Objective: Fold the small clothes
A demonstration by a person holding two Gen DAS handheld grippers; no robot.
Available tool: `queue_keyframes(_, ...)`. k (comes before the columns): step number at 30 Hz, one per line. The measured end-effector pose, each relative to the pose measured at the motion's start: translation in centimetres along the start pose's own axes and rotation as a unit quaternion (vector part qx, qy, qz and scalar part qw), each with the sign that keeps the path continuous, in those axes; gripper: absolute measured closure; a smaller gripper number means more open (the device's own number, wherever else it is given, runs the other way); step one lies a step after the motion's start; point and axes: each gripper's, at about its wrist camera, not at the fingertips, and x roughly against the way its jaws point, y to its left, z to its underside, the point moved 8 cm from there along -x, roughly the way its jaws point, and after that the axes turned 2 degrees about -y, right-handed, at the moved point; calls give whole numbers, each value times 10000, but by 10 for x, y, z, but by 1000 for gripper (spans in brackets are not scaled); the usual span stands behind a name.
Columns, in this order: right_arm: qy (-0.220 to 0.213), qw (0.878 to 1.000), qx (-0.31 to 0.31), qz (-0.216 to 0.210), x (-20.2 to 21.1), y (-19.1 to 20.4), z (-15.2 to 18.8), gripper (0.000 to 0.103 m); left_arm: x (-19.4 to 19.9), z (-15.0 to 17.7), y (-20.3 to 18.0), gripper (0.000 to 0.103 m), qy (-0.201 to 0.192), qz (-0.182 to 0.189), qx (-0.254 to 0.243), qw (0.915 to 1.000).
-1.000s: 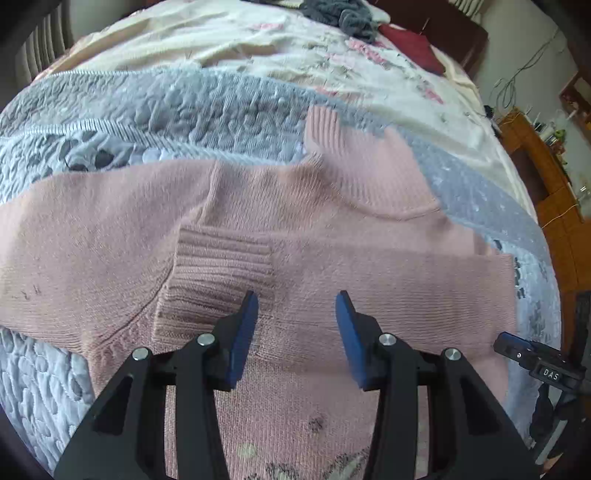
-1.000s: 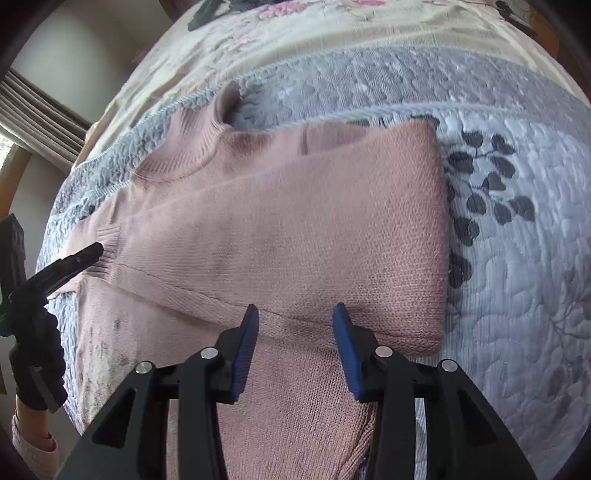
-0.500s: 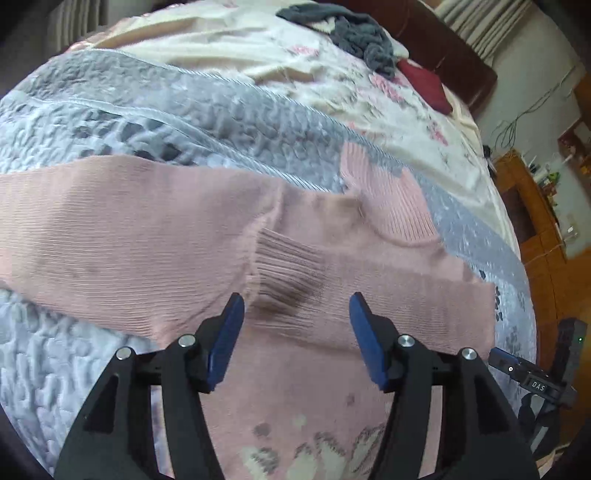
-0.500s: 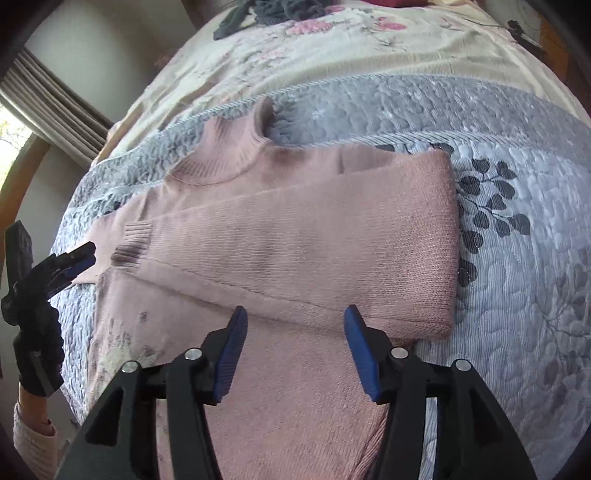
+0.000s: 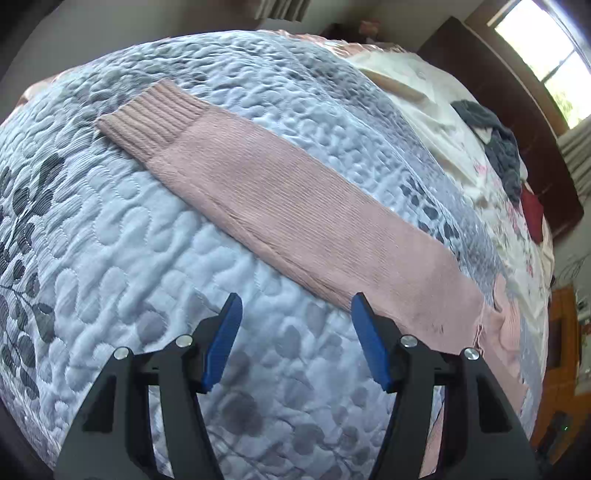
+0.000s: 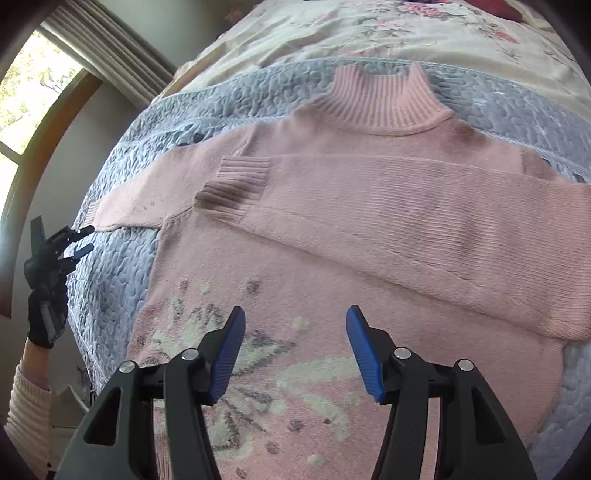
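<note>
Pink sweater (image 6: 332, 229): lay flat on the bed's grey quilt (image 5: 110, 258), collar toward the floral sheet (image 6: 369, 33). One sleeve folded across the chest; the other sleeve (image 5: 295, 206) stretched straight outward. Left gripper (image 5: 295, 332) and right gripper (image 6: 295, 350): jaws spread, empty.

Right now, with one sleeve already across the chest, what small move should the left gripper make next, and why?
Probably move the left gripper forward to the ribbed cuff and close on it. That sleeve lies stretched flat on the quilt, unfolded, and both grippers are open and empty.
</note>
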Motion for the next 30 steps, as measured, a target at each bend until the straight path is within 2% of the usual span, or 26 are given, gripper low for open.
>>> queue_keyframes(4, 85, 9997, 207, 59, -17, 21, 3, 46, -7, -31, 41, 45, -195, 268, 759, 9966)
queue_keyframes(8, 191, 9992, 300, 191, -27, 24, 10, 46, -15, -58, 65, 48, -377, 673, 1435, 9866)
queue_keyframes(12, 265, 9987, 278, 334, -34, 17, 14, 46, -23, -77, 74, 53, -504, 787, 1609, 9825)
queue_keyframes(15, 331, 9983, 223, 428, -38, 10, 17, 46, -29, -86, 80, 66, -572, 769, 1677, 9812)
queue_keyframes(17, 365, 9978, 215, 502, -41, 5, 20, 46, -33, -92, 83, 77, -590, 747, 1693, 9810)
queue_keyframes(18, 380, 9978, 201, 512, -42, 3, 21, 46, -34, -94, 85, 88, -585, 698, 1680, 9816)
queue_keyframes(19, 387, 9978, 178, 507, -42, 2, 22, 46, -36, -95, 87, 95, -560, 649, 1673, 9822)
queue_keyframes(22, 366, 9980, 138, 496, -41, -1, 24, 46, -34, -97, 87, 98, -617, 606, 1603, 9833)
queue_keyframes(25, 336, 9980, 140, 511, -36, -2, 25, 46, -21, -97, 72, 98, -824, 654, 1351, 9852)
queue_keyframes(27, 309, 9979, 173, 549, -31, -3, 26, 46, -8, -96, 50, 98, -928, 837, 1138, 9856)
queue_keyframes(30, 251, 9978, 196, 583, -24, -6, 28, 46, 11, -89, 1, 98, -1022, 1057, 536, 9877)
